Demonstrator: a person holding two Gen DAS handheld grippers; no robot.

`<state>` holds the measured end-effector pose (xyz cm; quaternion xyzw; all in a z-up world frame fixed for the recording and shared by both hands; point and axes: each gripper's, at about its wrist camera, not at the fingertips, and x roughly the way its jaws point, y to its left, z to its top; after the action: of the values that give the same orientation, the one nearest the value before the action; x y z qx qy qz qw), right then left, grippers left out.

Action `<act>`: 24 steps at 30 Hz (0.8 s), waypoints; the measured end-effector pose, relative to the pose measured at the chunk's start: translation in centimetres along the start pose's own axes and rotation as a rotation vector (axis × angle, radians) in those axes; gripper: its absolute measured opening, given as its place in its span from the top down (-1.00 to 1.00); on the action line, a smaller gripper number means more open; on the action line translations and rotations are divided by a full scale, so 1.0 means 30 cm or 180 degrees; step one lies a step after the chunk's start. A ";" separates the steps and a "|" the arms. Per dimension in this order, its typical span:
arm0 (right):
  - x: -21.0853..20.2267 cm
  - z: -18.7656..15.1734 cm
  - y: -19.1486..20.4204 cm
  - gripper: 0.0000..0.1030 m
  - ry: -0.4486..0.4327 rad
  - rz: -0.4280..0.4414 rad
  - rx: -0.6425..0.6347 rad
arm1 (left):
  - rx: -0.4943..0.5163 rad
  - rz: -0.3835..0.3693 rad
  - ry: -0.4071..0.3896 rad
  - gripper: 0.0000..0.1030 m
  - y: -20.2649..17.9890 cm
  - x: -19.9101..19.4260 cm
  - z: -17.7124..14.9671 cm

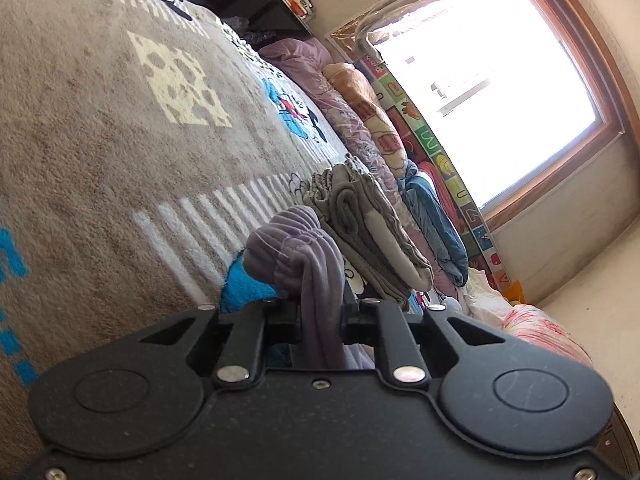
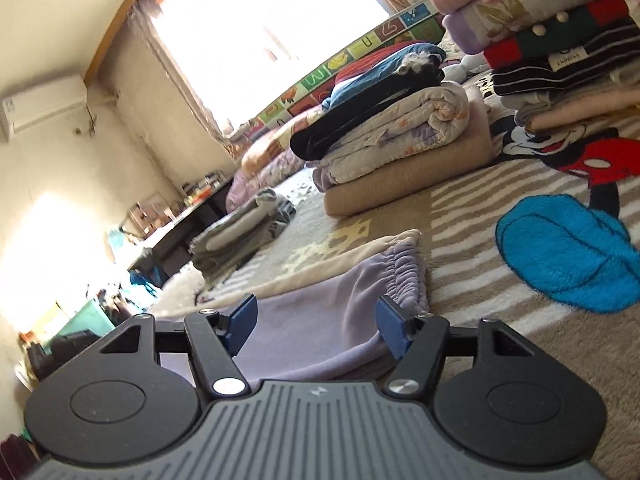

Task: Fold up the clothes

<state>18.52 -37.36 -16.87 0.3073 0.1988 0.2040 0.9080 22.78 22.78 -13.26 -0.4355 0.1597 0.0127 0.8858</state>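
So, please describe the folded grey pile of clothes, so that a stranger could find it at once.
Start from the bright window and come down onto the cartoon-patterned blanket. The grey pile lies there, left of the tall beige-based stack and beyond the lilac garment. It alone is low, small and all grey.

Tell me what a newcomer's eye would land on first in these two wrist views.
Probably the lilac pants: in the left wrist view the left gripper is shut on their gathered waistband, while the open right gripper hovers over the part lying flat on the cartoon-print blanket. Next, the bright window behind, and the stacks of folded bedding and clothes at the right.
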 end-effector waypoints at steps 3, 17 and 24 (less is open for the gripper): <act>-0.062 -0.029 -0.098 -0.51 -0.0264 -0.0102 0.0392 | 0.0370 -0.0089 -0.0087 0.75 -0.096 -0.026 -0.019; -0.046 -0.045 -0.150 -0.78 -0.0329 0.0146 0.0493 | 0.2461 0.0008 -0.0120 0.75 -0.654 0.005 -0.370; -0.059 -0.044 -0.175 -0.79 -0.0430 0.0280 0.0655 | 0.3113 0.0133 0.0064 0.75 -0.796 0.087 -0.624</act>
<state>17.70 -41.42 -20.77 0.4202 0.1434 0.2010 0.8732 24.03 -6.84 -6.36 0.0348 0.1641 -0.0502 0.9845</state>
